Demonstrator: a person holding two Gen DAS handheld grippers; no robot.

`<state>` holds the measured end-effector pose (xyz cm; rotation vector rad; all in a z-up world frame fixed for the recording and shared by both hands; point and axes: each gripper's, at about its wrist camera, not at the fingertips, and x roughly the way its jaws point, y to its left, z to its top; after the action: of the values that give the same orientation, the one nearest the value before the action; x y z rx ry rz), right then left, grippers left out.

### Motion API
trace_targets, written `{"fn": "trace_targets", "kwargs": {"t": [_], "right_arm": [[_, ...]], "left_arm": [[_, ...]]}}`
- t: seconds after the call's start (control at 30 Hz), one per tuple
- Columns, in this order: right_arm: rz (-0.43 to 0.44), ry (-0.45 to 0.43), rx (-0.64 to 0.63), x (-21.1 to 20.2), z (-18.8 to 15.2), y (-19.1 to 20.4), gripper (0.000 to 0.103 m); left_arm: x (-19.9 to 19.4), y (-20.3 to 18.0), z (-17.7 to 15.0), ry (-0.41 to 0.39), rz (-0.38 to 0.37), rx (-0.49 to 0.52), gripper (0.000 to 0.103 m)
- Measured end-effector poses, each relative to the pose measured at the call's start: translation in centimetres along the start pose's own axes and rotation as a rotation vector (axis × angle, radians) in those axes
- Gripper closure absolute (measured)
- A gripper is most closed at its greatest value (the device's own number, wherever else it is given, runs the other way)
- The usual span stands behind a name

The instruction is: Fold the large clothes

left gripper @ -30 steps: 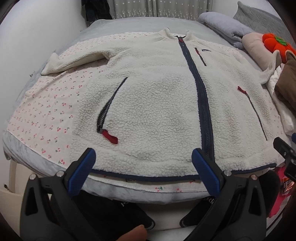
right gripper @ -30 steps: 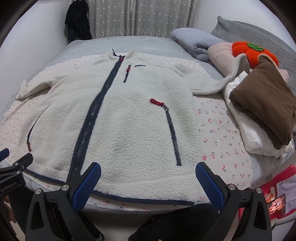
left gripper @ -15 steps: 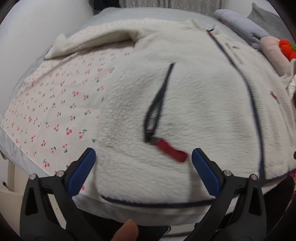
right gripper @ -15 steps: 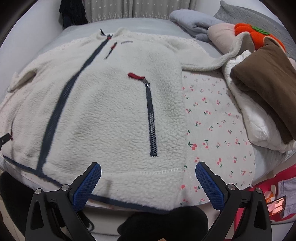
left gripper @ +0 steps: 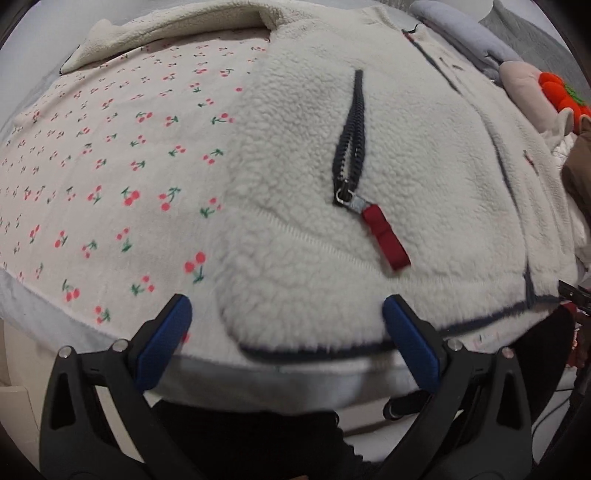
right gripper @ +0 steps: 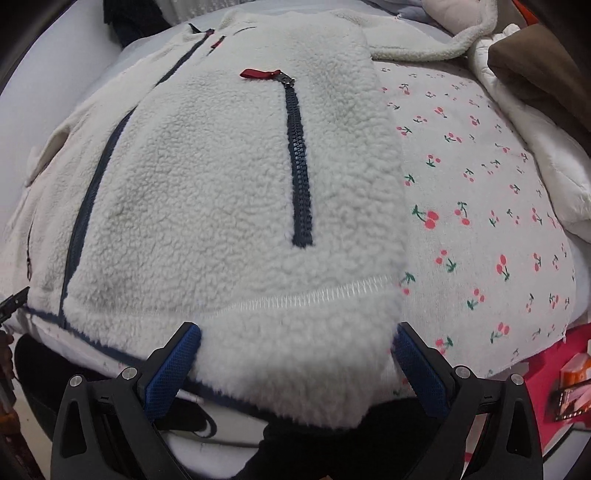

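A cream fleece jacket (left gripper: 424,155) with navy zips and red pulls lies front up on the bed, its hem toward me. My left gripper (left gripper: 288,325) is open, its blue pads on either side of the hem's left corner. In the right wrist view the same jacket (right gripper: 207,192) fills the frame. My right gripper (right gripper: 295,354) is open too, with the hem's right corner lying between its pads. One sleeve (left gripper: 173,29) stretches out at the far left, the other sleeve (right gripper: 436,48) at the far right.
The jacket rests on a cherry-print sheet (left gripper: 103,155) over the bed. Folded brown and white clothes (right gripper: 535,88) sit at the right. Pillows and an orange plush (left gripper: 557,92) lie at the far right. A red item (right gripper: 554,373) is below the bed edge.
Both grippers have moved forward and down to the jacket's hem. The left one went toward the left hem corner, the right one toward the right corner. Both stayed open.
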<state>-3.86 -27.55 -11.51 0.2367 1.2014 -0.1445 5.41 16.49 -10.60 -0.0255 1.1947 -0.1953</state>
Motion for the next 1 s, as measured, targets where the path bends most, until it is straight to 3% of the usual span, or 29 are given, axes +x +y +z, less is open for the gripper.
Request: {"fn": "trace_targets", "kwargs": {"t": [0.07, 0.2, 0.4, 0.53, 0.6, 0.67, 0.77, 0.9, 1.0], "right_arm": [[0.019, -0.045, 0.000, -1.3, -0.9, -0.6, 0.000], [-0.031, -0.107, -0.054, -3.0, -2.5, -1.6, 0.000], [-0.091, -0.111, -0.076, -3.2, -3.7, -2.4, 0.000], [-0.131, -0.124, -0.073, -2.0, -3.4, -2.2, 0.001], [-0.155, -0.122, -0.084, -1.8, -3.5, -2.1, 0.001], [-0.175, -0.116, -0.107, -1.9, -3.9, -2.0, 0.002], [-0.157, -0.136, -0.104, -2.3, -4.3, -1.9, 0.006], [-0.088, -0.243, -0.045, -3.7, -3.7, -2.0, 0.012], [-0.056, -0.310, 0.037, -3.7, -2.8, -2.8, 0.027]], "left_arm": [[-1.3, 0.9, -1.2, -0.029, -0.014, 0.010, 0.000], [-3.3, 2.3, -3.7, -0.103, 0.053, 0.075, 0.000], [-2.7, 2.4, -3.3, -0.162, 0.111, 0.125, 0.006], [-1.7, 0.8, -2.9, -0.203, 0.167, 0.193, 0.029], [-2.1, 0.6, -2.8, -0.236, 0.165, 0.190, 0.040], [-3.0, 0.4, -2.3, -0.289, 0.166, 0.173, 0.064], [-4.3, 0.4, -1.6, -0.351, 0.127, 0.136, 0.081], [-5.1, -0.1, -0.9, -0.406, 0.135, 0.111, 0.086], [-4.1, 0.2, -0.2, -0.382, 0.160, 0.073, 0.084]]}}
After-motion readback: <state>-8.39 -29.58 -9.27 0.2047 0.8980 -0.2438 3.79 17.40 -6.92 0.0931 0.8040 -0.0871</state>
